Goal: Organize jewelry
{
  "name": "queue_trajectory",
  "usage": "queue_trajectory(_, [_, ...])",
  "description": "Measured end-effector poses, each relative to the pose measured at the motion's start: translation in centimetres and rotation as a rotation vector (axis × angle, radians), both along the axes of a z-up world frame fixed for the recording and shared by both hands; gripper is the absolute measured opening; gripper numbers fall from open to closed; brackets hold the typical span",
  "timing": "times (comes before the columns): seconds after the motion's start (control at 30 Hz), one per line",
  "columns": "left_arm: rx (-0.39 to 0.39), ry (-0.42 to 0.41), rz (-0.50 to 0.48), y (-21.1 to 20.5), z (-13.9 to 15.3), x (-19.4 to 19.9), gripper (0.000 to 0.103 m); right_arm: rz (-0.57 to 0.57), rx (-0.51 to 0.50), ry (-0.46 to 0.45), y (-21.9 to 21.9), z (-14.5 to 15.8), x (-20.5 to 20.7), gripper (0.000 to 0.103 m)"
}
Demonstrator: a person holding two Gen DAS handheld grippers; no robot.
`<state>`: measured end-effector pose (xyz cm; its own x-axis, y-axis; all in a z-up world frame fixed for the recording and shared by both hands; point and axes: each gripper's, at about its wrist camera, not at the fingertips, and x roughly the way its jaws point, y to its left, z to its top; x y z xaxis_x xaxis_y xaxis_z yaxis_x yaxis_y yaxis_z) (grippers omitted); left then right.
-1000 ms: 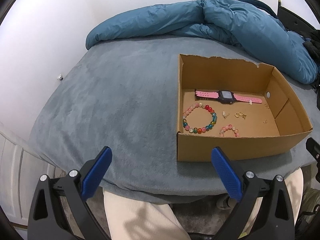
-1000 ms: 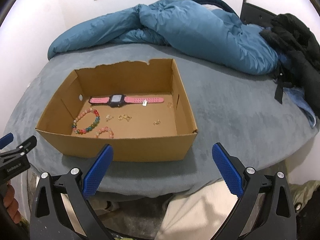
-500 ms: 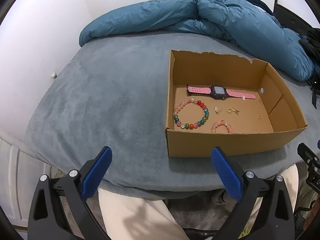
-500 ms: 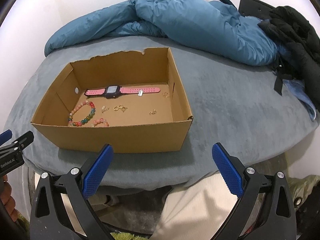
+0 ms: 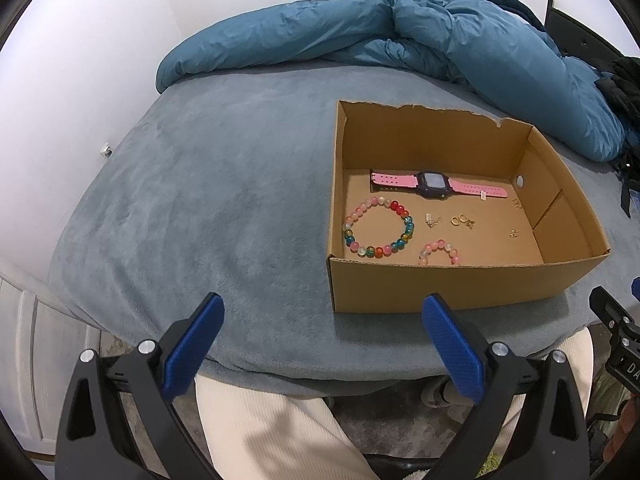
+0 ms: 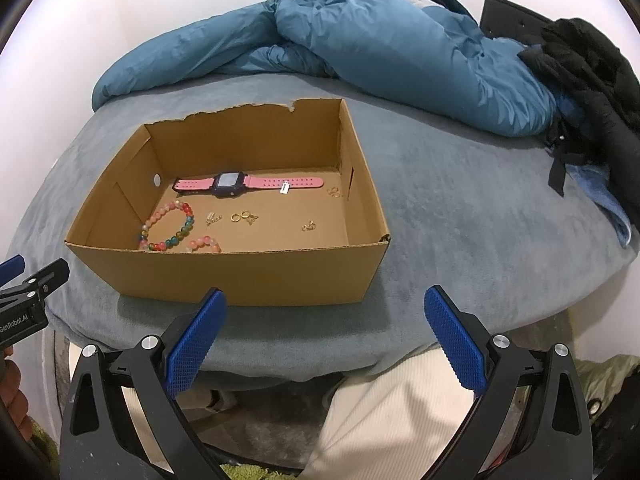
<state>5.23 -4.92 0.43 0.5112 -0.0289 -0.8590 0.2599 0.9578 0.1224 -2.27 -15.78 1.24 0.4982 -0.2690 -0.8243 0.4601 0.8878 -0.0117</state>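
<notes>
An open cardboard box [image 5: 440,288] [image 6: 248,276] sits on the grey-blue bed. Inside lie a pink watch [image 5: 434,185] [image 6: 230,185], a multicoloured bead bracelet [image 5: 376,227] [image 6: 170,230], a small pink bead bracelet [image 5: 438,250] [image 6: 204,244] and several small gold earrings [image 5: 460,220] [image 6: 244,217]. My left gripper [image 5: 320,340] is open and empty, low in front of the bed's edge, left of the box. My right gripper [image 6: 326,336] is open and empty, in front of the box's right corner.
A rumpled blue duvet [image 5: 400,36] [image 6: 360,44] lies along the far side of the bed. Black clothing [image 6: 592,80] is piled at the far right. The person's cream trousers [image 5: 280,432] are under both grippers. A wide stretch of bedspread [image 5: 200,200] lies left of the box.
Both grippers have risen and tilted down a little, so the box sits lower in each view and more of its floor shows. The jewellery has not moved.
</notes>
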Motion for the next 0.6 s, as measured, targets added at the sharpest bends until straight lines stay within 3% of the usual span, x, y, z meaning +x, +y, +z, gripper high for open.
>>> queue_trajectory(0.6, [-0.017, -0.048, -0.023, -0.10, 0.35, -0.44, 0.097, 0.006, -0.025, -0.052, 0.36, 0.87, -0.41, 0.095])
